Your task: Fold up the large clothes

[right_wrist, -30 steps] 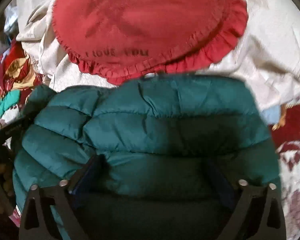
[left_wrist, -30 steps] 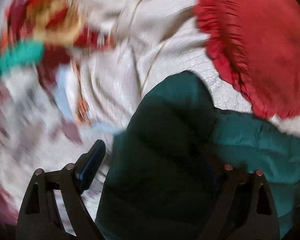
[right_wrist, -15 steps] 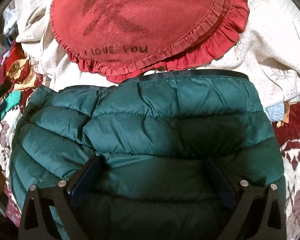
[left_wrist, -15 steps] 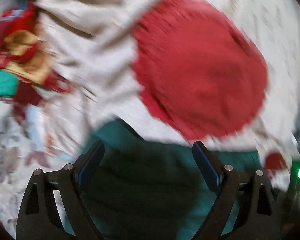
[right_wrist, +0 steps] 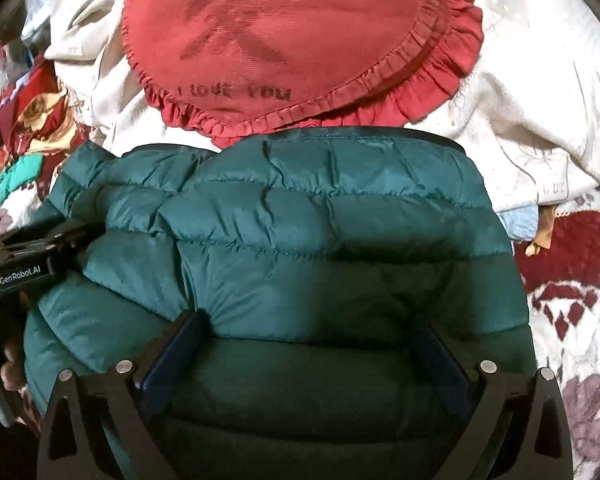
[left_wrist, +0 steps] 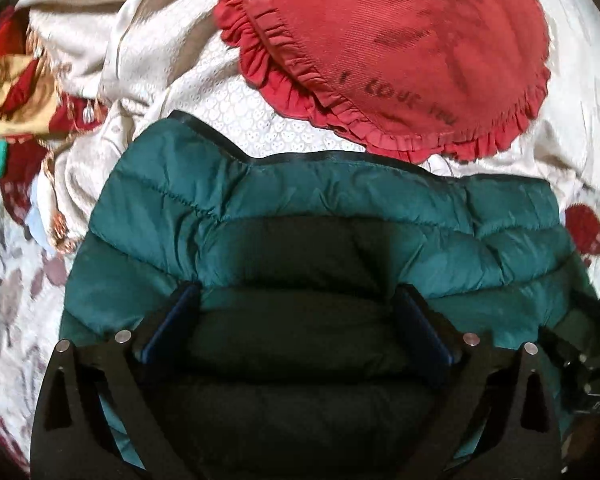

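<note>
Honestly, pretty simple geometry right now. Closest in: left claw [left_wrist: 296, 308] spread wide, fingers parked on the near part of the green puffer jacket [left_wrist: 320, 216], nothing pinched. Same deal with the right claw [right_wrist: 308, 336] — wide apart, sitting over the jacket's near quilted bands, gripping nothing. Both right above the jacket, so neither really nearer; left claw's body pokes in at the left edge of the right view, beside the jacket's left side.

Jacket itself: bundled on the bed [right_wrist: 572, 280], quilt seams and long axis running left-right across both claws, dark-trimmed edge on the far side. Looks like a fold away from the claws or a side tuck comes next, just a guess.

Further out: red frilly pillow [right_wrist: 300, 40], touching or slightly tucked behind that far edge. Cream blanket [left_wrist: 140, 60] underneath and beyond.
</note>
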